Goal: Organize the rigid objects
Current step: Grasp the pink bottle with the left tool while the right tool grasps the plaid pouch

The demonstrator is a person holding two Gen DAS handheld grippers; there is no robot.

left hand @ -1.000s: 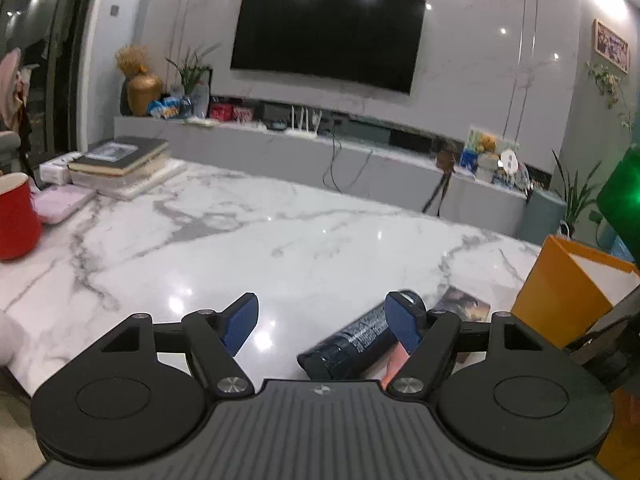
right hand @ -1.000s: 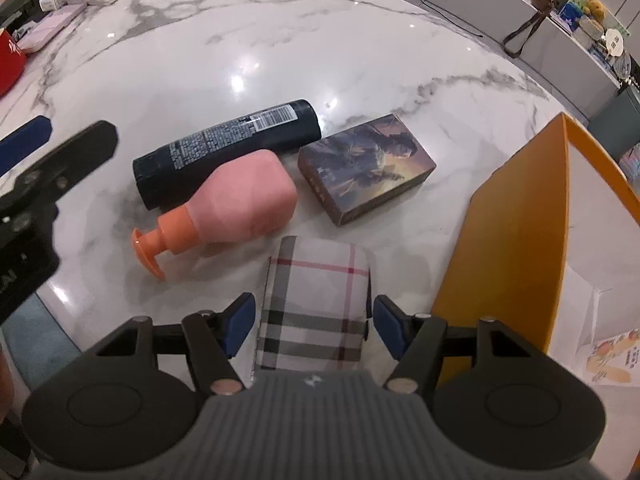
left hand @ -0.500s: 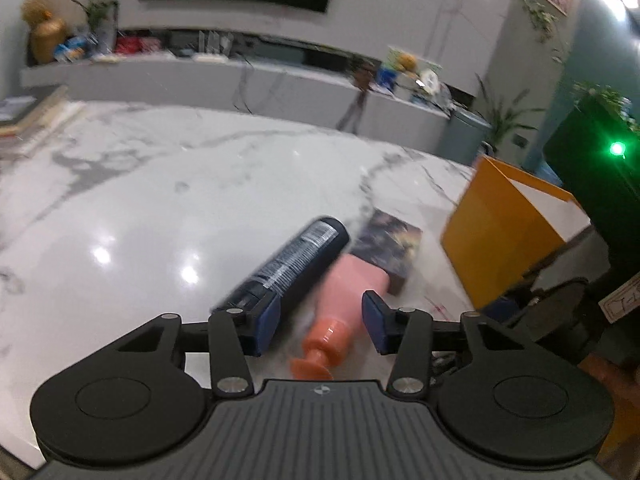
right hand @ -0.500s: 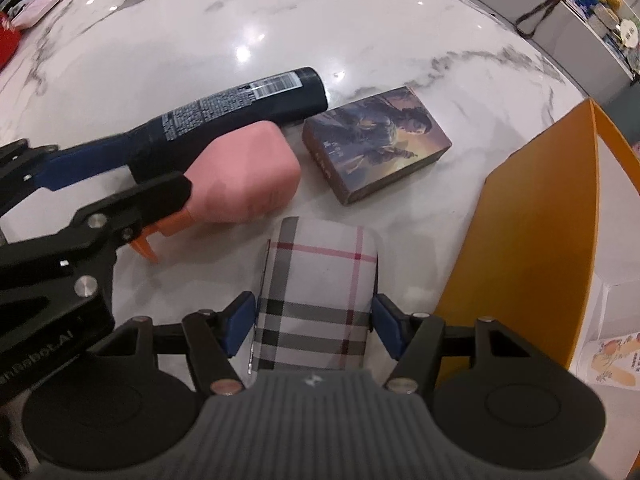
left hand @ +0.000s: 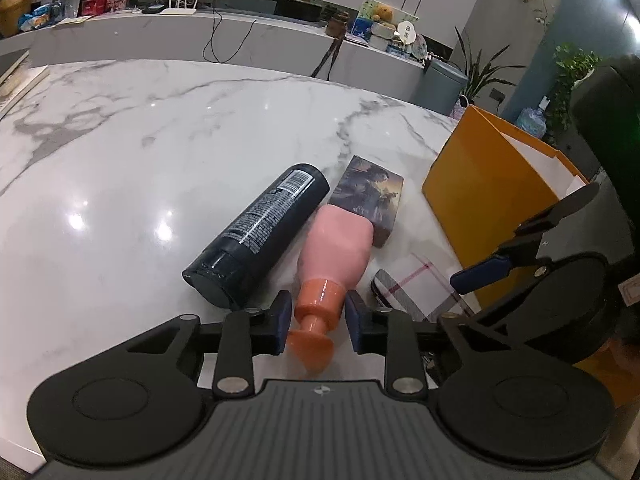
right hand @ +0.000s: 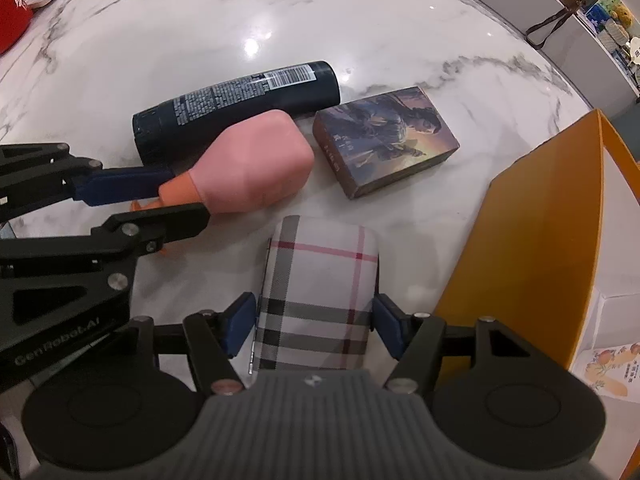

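Observation:
A pink pump bottle (left hand: 340, 240) (right hand: 256, 168) lies on the marble table (left hand: 160, 140), its orange neck towards me. My left gripper (left hand: 317, 322) (right hand: 184, 198) straddles that neck; its jaws are closing and the blue pads touch the orange collar on both sides. A plaid case (right hand: 320, 280) (left hand: 412, 284) lies flat beside the bottle, and my right gripper (right hand: 314, 326) points steeply down with a pad against each long edge. A dark cylindrical bottle (left hand: 260, 232) (right hand: 240, 100) lies against the pink one. A picture-printed box (left hand: 372, 196) (right hand: 384, 140) rests just beyond.
A tall orange box (left hand: 472, 200) (right hand: 540, 220) with a white inside stands to the right, close to the plaid case; a printed leaflet (right hand: 612, 364) lies in it. A red cup (right hand: 10, 20) sits far left. A low cabinet (left hand: 200, 36) runs behind the table.
My left gripper tipped downward and moved in over the pink bottle's neck, its jaws narrowing from wide apart to the collar. The right gripper stayed on the plaid case.

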